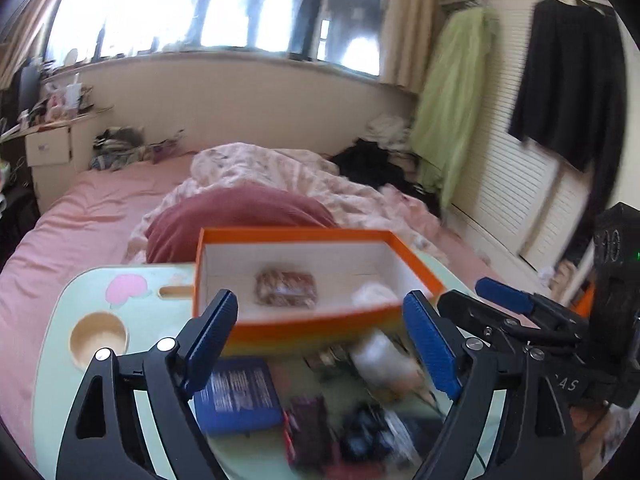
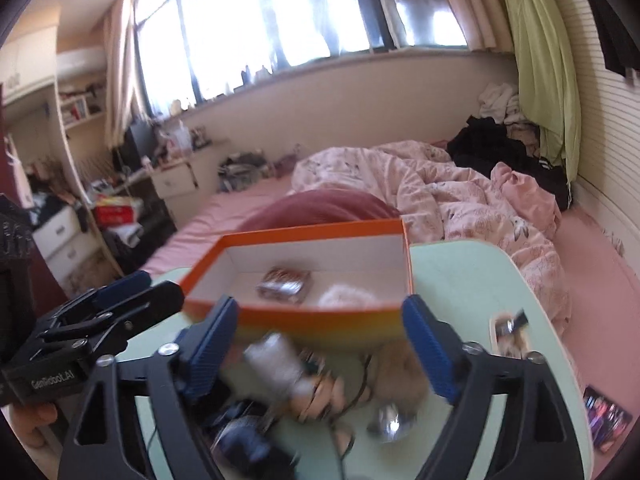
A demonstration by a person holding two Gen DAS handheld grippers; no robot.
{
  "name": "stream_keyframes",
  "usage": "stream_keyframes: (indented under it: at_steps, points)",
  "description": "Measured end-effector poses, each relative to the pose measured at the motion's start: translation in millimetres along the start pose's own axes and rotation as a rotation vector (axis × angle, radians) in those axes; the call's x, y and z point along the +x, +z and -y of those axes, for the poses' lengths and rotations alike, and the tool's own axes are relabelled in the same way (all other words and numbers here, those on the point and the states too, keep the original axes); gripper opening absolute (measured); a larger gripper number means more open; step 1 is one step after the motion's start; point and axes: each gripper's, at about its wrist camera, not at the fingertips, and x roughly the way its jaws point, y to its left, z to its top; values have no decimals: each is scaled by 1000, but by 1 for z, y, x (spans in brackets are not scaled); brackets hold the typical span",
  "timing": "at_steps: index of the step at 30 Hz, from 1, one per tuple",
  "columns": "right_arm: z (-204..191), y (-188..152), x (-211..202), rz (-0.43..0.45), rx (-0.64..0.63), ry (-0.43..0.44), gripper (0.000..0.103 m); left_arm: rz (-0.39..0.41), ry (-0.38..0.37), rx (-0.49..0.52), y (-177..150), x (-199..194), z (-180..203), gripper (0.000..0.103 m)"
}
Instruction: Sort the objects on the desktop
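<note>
while both stand wide and empty, left hand-held gripper (image 1: 320, 340) and right hand-held gripper (image 2: 324, 344) face an orange box (image 1: 320, 236) holding perhaps a packet.

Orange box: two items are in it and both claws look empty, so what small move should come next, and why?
Probably lower the left claw onto the blue packet lying just below it. Both claws stand open and empty, the right claw too. The orange box holds only a brown packet and something white, while a blurred pile waits on the green table.
</note>
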Motion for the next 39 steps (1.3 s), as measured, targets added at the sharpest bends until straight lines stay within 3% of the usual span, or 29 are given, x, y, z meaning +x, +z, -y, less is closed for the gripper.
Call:
stream_keyframes:
  at_steps: [4,8,14,15,16,17,24,39]
  points:
    - [-7,-25,-34,-20,-42,6,89,-54,-4,113,-30,-30,17,85]
    - [0,-62,-44,-105,-89,-26,91,-134,36,179,-72,-40,25,85]
    - [7,-97,-21,-229,-148,-99,95,-252,89,87,-107,-14,6,86]
    - [5,-99,-19,-211,-166,-129,103,-244,113,109,-109,-12,9,86]
    - [4,-102,-17,-197,-177,-152,103,-239,125,124,-111,-12,11,98]
    - [6,-105,-15,-169,-177,-138,103,-253,114,123,-112,-9,12,103]
    - [8,-112,-16,-127,-184,-124,103,-245,94,139,-109,-15,13,103]
    - [7,-112,-18,-127,-185,-122,103,-239,73,152,-111,-7,8,103]
